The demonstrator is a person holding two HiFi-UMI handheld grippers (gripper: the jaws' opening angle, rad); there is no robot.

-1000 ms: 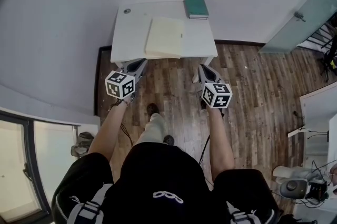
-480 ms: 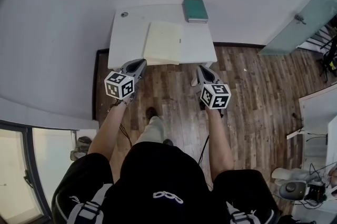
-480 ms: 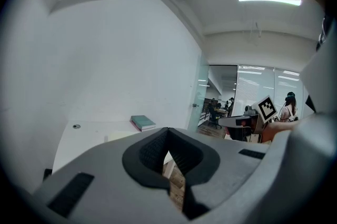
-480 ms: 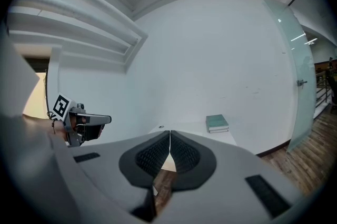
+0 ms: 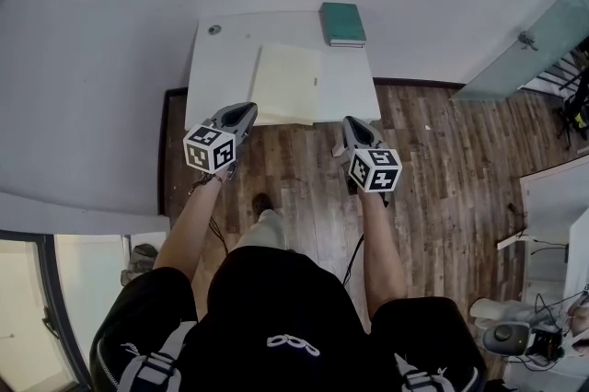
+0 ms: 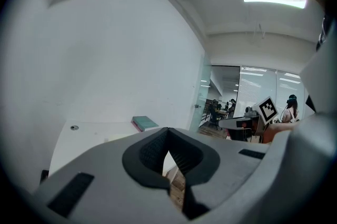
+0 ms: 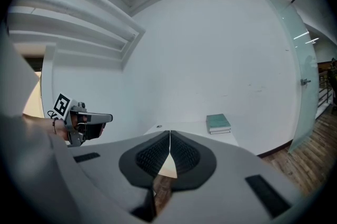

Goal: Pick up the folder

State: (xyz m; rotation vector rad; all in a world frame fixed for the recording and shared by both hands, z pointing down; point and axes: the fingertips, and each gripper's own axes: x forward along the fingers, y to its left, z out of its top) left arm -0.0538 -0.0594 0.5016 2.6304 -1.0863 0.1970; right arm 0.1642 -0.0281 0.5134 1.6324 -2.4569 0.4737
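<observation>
Folder [image 5: 287,85]: one, pale cream, flat and rectangular, with a matte card-like surface. It lies closed on the white table [image 5: 216,73], towards the front edge, and neither gripper touches it.

Table: smooth white rectangular top set against a plain white wall. There is a small round fitting [image 5: 214,29] near its far left corner.

Books [image 5: 342,22]: a short stack with a teal cover on top, at the far right of the table, apart from the folder.

Left gripper [image 5: 245,111]: grey moulded shell with dark ribbed pads. Its fingers are pressed together with nothing between them. It is held in front of the table's near edge.

Right gripper [image 5: 352,127]: same build, fingers likewise closed and empty. It is held over the wooden plank floor [image 5: 442,151].

View notes: only the head view shows the folder's whole outline and the person's arms. The left gripper view alone shows a glass partition [image 6: 202,97] with a lit office beyond it. The right gripper view takes in the left gripper at its left edge, and a stepped white ledge [image 7: 79,23] high on the wall.
</observation>
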